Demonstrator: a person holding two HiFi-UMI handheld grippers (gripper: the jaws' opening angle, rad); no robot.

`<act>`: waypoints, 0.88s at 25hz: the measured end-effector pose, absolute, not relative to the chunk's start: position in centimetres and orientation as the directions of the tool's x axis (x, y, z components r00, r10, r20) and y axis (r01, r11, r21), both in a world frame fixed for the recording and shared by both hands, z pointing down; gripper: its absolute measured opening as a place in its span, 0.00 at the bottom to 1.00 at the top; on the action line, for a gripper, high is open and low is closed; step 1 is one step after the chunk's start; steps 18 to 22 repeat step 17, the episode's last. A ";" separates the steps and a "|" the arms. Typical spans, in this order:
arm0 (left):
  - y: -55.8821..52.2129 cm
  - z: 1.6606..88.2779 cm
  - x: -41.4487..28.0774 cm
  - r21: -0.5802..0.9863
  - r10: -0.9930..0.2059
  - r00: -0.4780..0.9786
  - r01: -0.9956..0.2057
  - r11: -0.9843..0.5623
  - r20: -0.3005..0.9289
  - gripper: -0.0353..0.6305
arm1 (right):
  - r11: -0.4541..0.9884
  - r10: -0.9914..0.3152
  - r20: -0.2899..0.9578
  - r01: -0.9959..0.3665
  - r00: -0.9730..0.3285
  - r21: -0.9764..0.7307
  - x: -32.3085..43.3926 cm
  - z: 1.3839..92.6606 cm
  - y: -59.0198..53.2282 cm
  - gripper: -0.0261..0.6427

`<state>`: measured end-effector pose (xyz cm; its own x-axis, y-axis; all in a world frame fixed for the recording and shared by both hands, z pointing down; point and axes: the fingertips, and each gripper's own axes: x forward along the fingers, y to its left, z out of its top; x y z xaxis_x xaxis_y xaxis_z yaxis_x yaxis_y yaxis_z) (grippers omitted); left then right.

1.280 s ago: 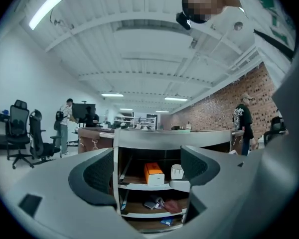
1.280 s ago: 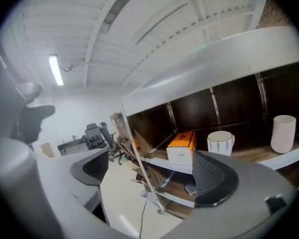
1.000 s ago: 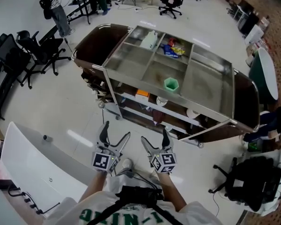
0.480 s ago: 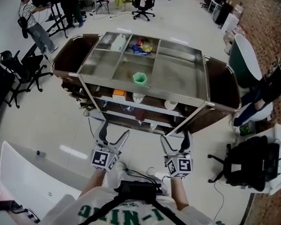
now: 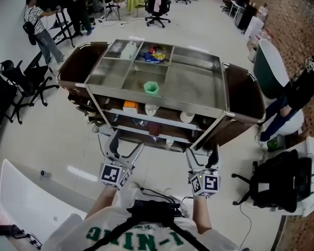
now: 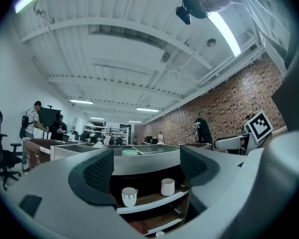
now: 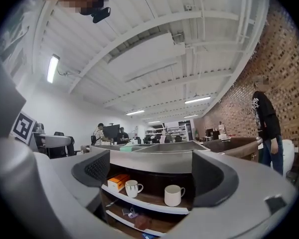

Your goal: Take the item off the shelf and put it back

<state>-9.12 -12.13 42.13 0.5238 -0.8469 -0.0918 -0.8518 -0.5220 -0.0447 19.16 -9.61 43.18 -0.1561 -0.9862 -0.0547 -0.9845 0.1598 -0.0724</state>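
Head view now has the steel-topped serving cart (image 5: 199, 88) squarely ahead of both grippers, where a second ago it sat skewed and off to their right. The person has turned to face it and stepped closer, and the right gripper (image 5: 203, 151) has swung out to the right, away from the left gripper (image 5: 127, 141), so the pair now brackets the cart's open front. Both grippers have their jaws spread with nothing between them: the left gripper view looks through an empty gap at the shelves, and the right gripper view does the same. Framed in the right gripper's gap, on the middle shelf (image 7: 154, 204) well ahead of it, a plain white mug (image 7: 173, 195) stands just right of centre, with a second white mug (image 7: 132, 187) to its left and an orange box (image 7: 118, 181) further left still. The left gripper sees the two mugs as well, ahead of it on the same shelf. A green cup (image 5: 150, 88) sits on the cart's top tray, beyond and above that shelf. Nothing has left the shelf yet, so the task is at its approach; the realignment suggests a reach for one of the mugs, though I cannot tell which item is meant, and both grippers remain well short of the shelf
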 end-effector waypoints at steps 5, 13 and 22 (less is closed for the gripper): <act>-11.6 42.0 -8.7 -0.042 -0.847 0.525 -0.851 -0.524 -0.085 0.66 | 0.191 -0.981 -0.062 -0.978 -0.186 -0.084 18.3 43.1 -9.6 0.83; -10.9 42.3 -8.4 -0.029 -0.851 0.519 -0.855 -0.518 -0.080 0.66 | 0.212 -0.977 -0.052 -0.974 -0.208 -0.083 18.2 43.1 -9.2 0.83; -11.0 42.8 -8.1 -0.026 -0.849 0.522 -0.853 -0.522 -0.080 0.66 | 0.219 -0.975 -0.058 -0.972 -0.215 -0.085 18.2 43.5 -9.3 0.83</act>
